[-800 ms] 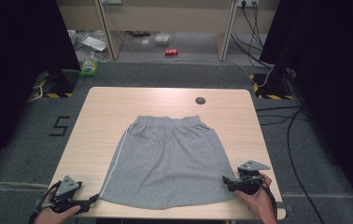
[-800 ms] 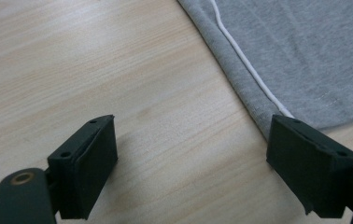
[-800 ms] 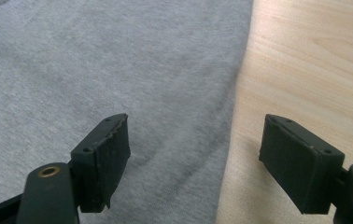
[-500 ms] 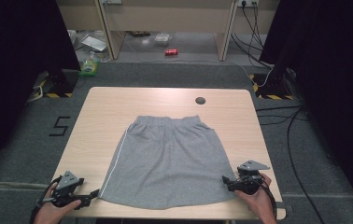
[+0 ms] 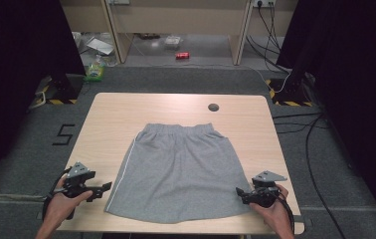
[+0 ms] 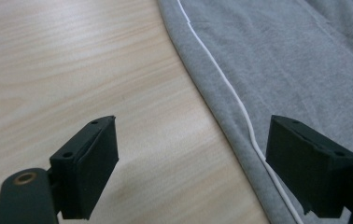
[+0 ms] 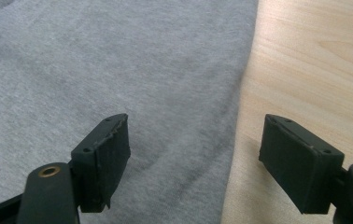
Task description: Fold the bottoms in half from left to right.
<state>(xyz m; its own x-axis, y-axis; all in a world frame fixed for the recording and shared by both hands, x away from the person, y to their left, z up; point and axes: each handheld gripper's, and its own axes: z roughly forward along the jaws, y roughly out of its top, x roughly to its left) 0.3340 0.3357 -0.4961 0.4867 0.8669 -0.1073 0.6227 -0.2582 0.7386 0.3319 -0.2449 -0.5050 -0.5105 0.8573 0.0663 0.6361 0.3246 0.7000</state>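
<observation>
Both the left hand-held gripper (image 5: 107, 186) and the right hand-held gripper (image 5: 239, 191) were held spread at the grey shorts' (image 5: 178, 174) hem corners; pinching was judged due next.

The high view looks down over the whole table (image 5: 126, 107); both gripper views sit close above the shorts' (image 5: 178, 172) side edges.

Left tongs (image 5: 107, 186), right tongs (image 5: 239, 191): black blocky jaws, brass rivets, grey three-cornered top plates, black trailing cables.
</observation>
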